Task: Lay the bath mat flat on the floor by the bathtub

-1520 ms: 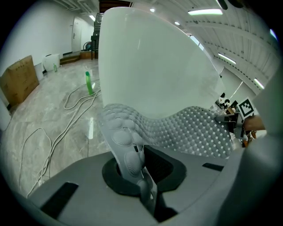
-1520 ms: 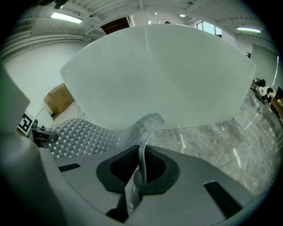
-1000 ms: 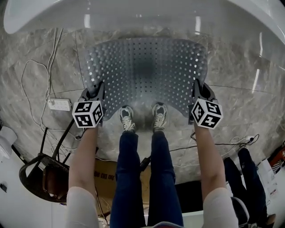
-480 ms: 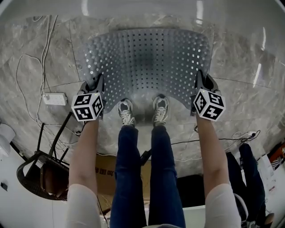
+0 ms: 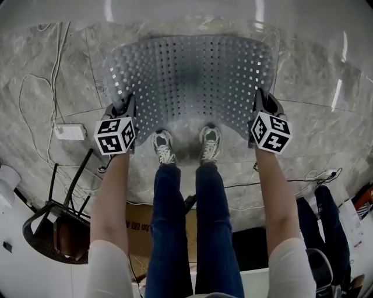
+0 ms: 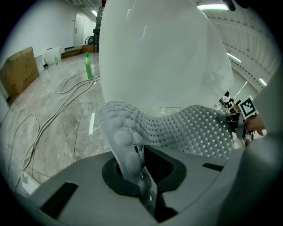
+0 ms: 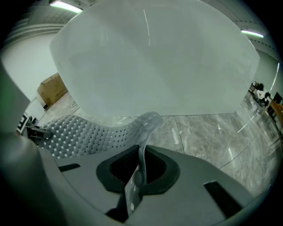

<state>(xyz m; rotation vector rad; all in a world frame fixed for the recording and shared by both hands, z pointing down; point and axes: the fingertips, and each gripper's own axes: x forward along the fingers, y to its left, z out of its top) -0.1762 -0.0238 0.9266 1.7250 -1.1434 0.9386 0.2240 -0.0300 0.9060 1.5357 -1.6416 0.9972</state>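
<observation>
A grey, see-through bath mat (image 5: 192, 81) with rows of holes and bumps hangs spread between both grippers, above the marble floor in front of the white bathtub (image 5: 186, 11). My left gripper (image 5: 123, 110) is shut on the mat's near left corner (image 6: 128, 150). My right gripper (image 5: 260, 105) is shut on the near right corner (image 7: 139, 163). The mat sags in the middle; its far edge lies near the tub's base. In the left gripper view the right gripper's marker cube (image 6: 247, 108) shows at the mat's other end.
The person's two shoes (image 5: 163, 145) stand just behind the mat's near edge. A power strip (image 5: 70, 132) and loose cables (image 5: 41, 87) lie on the floor at left; a dark chair (image 5: 55, 224) stands behind left. A green bottle (image 6: 89, 65) stands far off.
Both grippers and the mat have shifted slightly forward toward the tub; the mat's far edge sits closer to the tub. Both grips hold unchanged.
</observation>
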